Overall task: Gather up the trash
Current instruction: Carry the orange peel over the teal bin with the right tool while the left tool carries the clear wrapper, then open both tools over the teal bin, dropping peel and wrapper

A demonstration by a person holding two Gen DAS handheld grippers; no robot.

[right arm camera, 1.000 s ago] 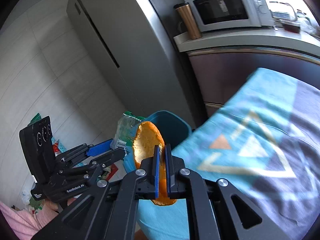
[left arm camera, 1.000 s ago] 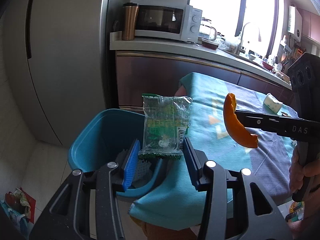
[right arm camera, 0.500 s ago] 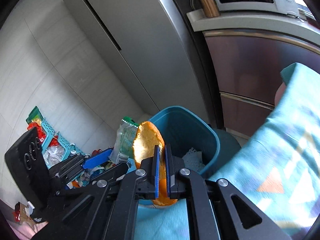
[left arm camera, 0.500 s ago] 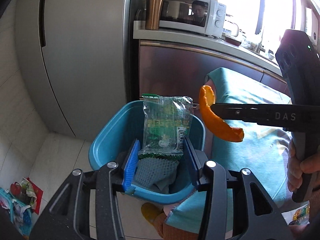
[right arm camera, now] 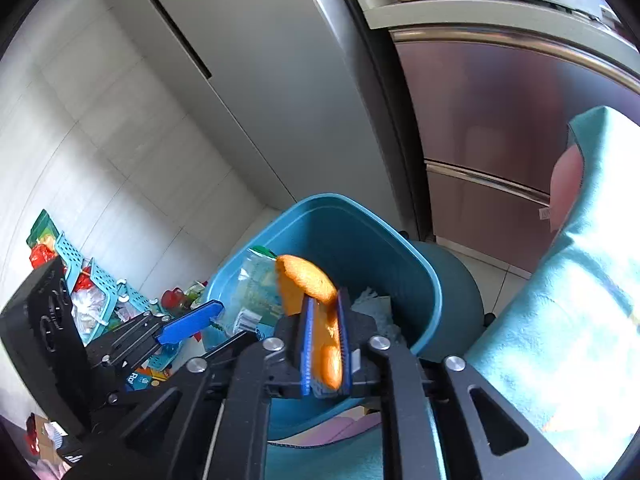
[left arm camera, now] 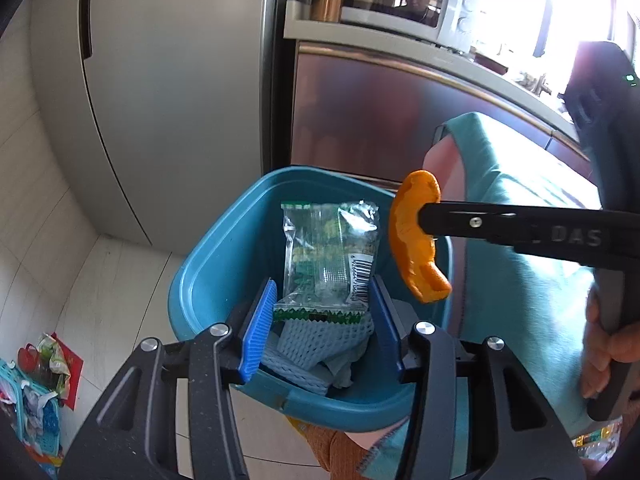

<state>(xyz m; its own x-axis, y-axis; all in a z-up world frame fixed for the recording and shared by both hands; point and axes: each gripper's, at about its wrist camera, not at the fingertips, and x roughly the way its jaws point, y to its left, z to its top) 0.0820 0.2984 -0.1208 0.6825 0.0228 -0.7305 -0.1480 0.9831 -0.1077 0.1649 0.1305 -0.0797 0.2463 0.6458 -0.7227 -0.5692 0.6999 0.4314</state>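
drop step: left gripper (left arm camera: 320,314) holds wrapper (left arm camera: 330,258) over bin (left arm camera: 208,276), fingers opening; right gripper (right arm camera: 326,342) fingers opening round peel (right arm camera: 308,280) above bin. next: let both fall in.

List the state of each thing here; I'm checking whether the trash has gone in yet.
left gripper: jaws opening, snack wrapper upright between its pads
right gripper: jaws opening, orange peel between its pads
snack wrapper: held over the bin, not dropped
orange peel: held over the bin's rim, not dropped
blue bin: open-topped, foam netting inside
fridge: doors shut
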